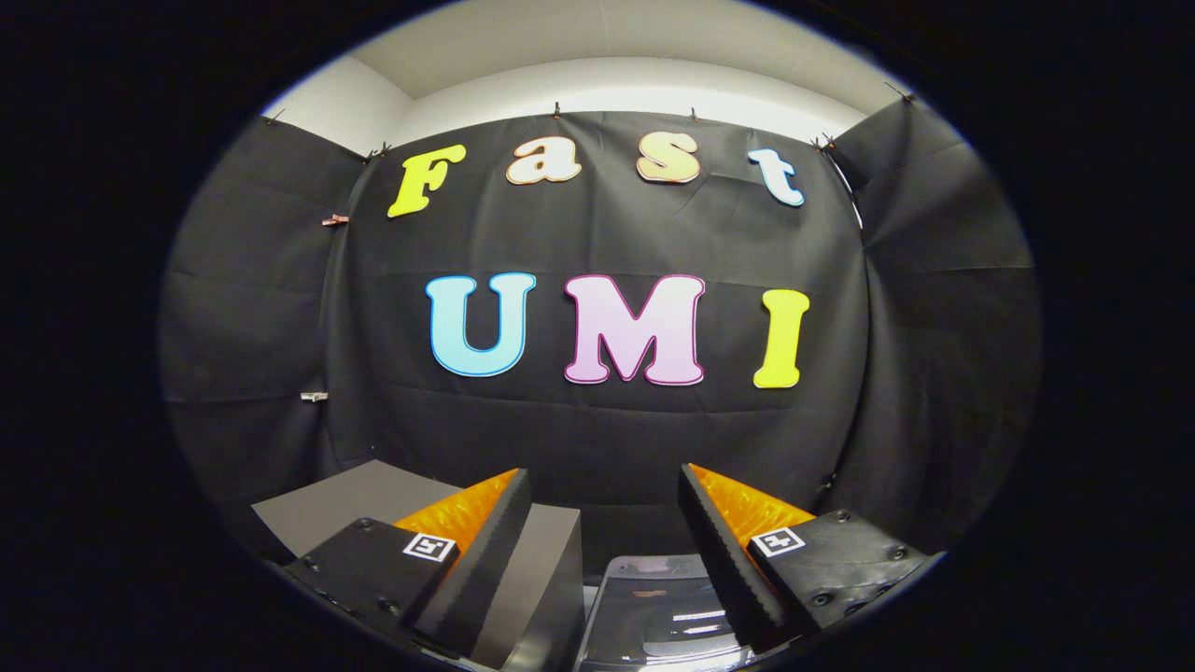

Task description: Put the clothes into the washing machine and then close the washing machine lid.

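My gripper [605,490] is held high and level, its two fingers wide apart with nothing between them. Low down between the fingers lies a glossy, translucent grey panel [653,611], which looks like the washing machine lid; only its upper part is visible, and I cannot tell whether it is raised or down. No clothes are in sight.
A grey box [392,495] with a flat top stands just beyond the left finger [485,551], its dark side face next to the glossy panel. The black cloth wall hangs close behind, wrapping round on both sides.
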Demonstrator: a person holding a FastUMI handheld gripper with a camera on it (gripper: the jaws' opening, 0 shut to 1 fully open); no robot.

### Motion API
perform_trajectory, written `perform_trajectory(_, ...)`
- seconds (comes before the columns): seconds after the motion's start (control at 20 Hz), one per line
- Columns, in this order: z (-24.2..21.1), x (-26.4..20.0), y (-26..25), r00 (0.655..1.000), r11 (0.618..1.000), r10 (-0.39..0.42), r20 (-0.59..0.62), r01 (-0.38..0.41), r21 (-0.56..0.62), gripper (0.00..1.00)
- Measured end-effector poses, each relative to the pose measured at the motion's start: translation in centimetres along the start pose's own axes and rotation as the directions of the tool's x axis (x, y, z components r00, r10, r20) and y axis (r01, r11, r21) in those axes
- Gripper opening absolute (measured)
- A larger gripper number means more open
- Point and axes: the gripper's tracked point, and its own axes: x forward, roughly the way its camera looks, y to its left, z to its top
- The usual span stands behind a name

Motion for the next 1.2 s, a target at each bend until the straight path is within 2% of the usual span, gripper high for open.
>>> perform_trajectory(1.2,0.25,-0.59,-0.3,1.0,1.0,0.003,0.0,-0.003,-0.01,0.99)
